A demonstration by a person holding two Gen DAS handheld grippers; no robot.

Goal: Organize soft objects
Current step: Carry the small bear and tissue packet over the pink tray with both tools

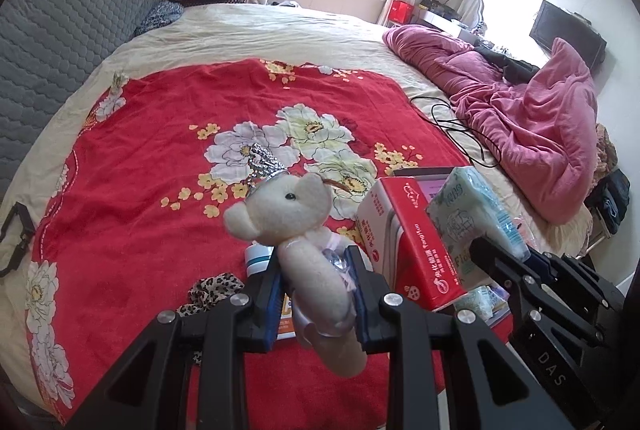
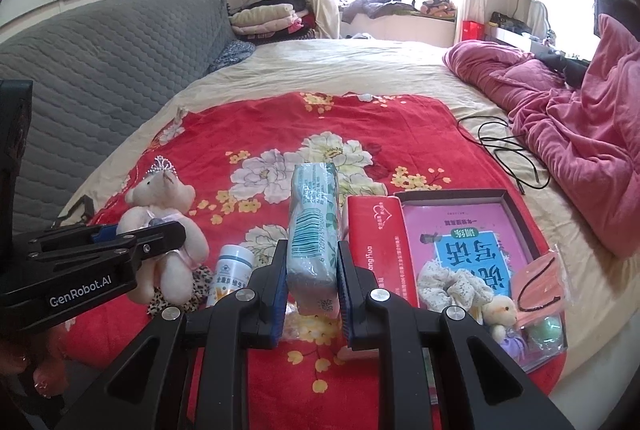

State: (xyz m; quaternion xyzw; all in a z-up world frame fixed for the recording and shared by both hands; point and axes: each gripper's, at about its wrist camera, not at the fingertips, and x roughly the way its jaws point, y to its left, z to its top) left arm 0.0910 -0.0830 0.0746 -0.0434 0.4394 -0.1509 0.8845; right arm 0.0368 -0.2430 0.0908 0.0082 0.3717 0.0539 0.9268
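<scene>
My left gripper [image 1: 316,266] is shut on a cream plush bear [image 1: 296,226] with a silver crown, held above the red floral blanket [image 1: 160,157]. It also shows in the right wrist view [image 2: 160,213]. My right gripper [image 2: 312,262] is shut on a pale green tissue pack [image 2: 314,226], held upright over the blanket; it also shows in the left wrist view [image 1: 472,213]. A shallow open box [image 2: 516,213] at right holds a pink book, a lace scrunchie [image 2: 452,286], a small plush [image 2: 500,314] and a bagged item.
A red carton [image 2: 376,242] stands against the box's left side. A white pill bottle [image 2: 232,270] and a leopard scrunchie [image 1: 212,290] lie on the blanket below the bear. A pink quilt [image 2: 580,145] and black cable [image 2: 504,149] lie at right. A grey headboard [image 2: 100,69] is at left.
</scene>
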